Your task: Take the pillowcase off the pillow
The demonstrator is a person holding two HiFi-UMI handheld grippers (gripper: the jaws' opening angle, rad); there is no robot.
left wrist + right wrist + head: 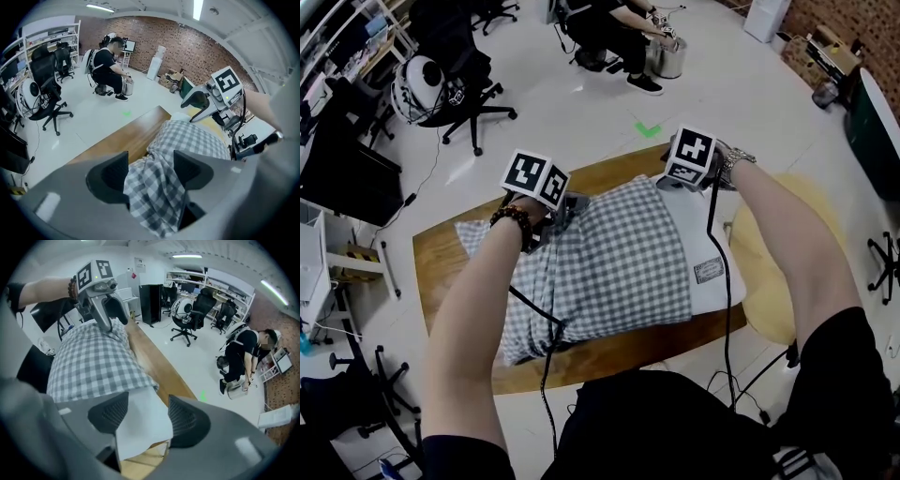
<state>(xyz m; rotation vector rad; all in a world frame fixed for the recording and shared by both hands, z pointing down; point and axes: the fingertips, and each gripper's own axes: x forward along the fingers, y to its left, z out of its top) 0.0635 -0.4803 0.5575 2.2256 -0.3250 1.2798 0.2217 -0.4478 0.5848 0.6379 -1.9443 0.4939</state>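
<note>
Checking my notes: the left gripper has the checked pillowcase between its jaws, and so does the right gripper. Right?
Not quite. The right gripper has a bare white corner of the pillow between its jaws, not checked cloth; the right gripper view shows it. The left gripper does have the pillowcase between its jaws.

Pillow lies along the table, with the pillowcase over its left and middle and its right end poking out. At the far edge, the left gripper straddles bunched case, jaws apart. The right gripper straddles the pillow's exposed corner. Beyond the table a person crouches, with an office chair to their left.
</note>
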